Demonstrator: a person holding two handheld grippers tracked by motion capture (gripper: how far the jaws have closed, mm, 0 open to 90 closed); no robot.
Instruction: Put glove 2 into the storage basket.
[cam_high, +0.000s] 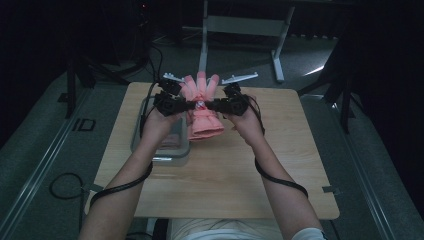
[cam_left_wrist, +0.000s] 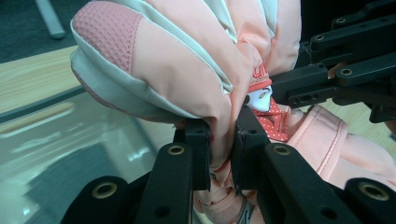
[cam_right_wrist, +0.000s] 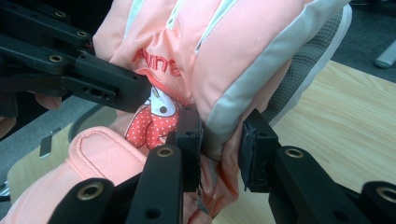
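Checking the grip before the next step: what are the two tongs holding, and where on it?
Both left tongs and right tongs pinch the padded pink fabric glove at its middle, one from each side.

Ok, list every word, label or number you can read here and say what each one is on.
"une": red stitched letters on the pink glove, above its cartoon figure in a dotted red dress; the word's start is hidden behind the left gripper.
"ID": pale marking on the floor left of the table.
The same red stitching in the left gripper view is too cut off by a fold to read.
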